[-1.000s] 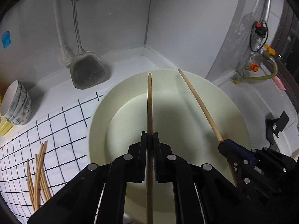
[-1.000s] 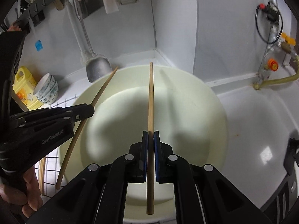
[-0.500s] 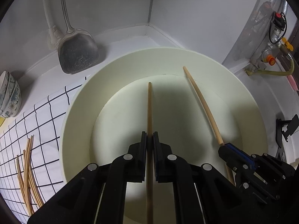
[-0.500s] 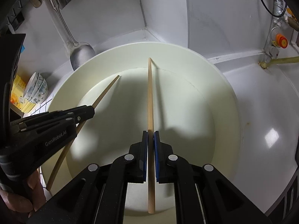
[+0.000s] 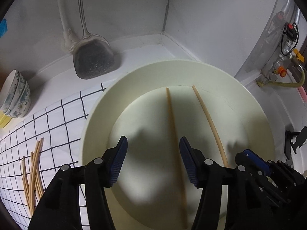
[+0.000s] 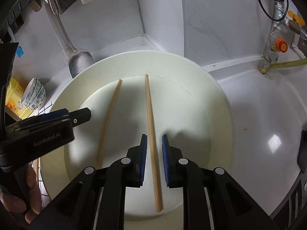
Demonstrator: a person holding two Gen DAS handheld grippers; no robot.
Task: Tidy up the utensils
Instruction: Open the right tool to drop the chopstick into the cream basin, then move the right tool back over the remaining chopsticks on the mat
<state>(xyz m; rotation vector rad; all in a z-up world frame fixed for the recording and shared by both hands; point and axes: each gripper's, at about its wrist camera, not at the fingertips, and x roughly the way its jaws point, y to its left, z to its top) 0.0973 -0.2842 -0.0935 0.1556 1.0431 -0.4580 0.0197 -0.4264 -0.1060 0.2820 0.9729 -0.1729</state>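
Both claws opening, freeing smooth round wooden chopsticks [image 5: 173, 126].

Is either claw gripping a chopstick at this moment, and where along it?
Neither. Both claws are opening: the left claw and right claw each have a chopstick between the pads, untouched, in the cream basin.

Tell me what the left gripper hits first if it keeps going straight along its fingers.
Probably the floor of the cream basin. The left gripper, jaws opening, points down into it; a chopstick lies between its pads, untouched, nearer the right one. Depth is unclear.
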